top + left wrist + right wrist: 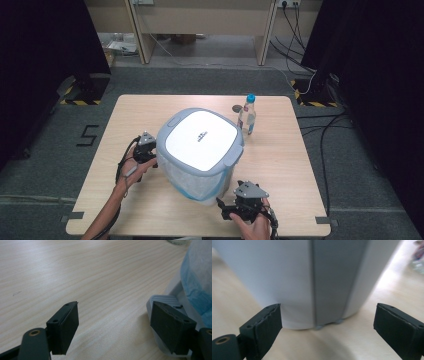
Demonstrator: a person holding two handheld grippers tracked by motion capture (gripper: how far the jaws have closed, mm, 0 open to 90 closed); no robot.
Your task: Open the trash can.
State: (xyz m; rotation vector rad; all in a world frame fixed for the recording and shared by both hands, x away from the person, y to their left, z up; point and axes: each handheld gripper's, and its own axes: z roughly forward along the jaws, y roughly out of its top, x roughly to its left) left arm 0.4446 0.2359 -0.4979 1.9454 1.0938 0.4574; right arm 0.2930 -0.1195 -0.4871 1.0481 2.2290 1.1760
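Two hand-held grippers flank bin (200, 150) mid-bench (280, 165), both spread, pinching nothing. Left hand-held gripper (146, 150) beside bin's pedal (162, 302); right hand-held gripper (235, 204) faces its wall. Approach step, likely. Next: close in, grip opposite sides.

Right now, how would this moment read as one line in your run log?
bin: upright, lid shut | left hand-held gripper: open, beside bin | right hand-held gripper: open, at bin's base | bottle: untouched
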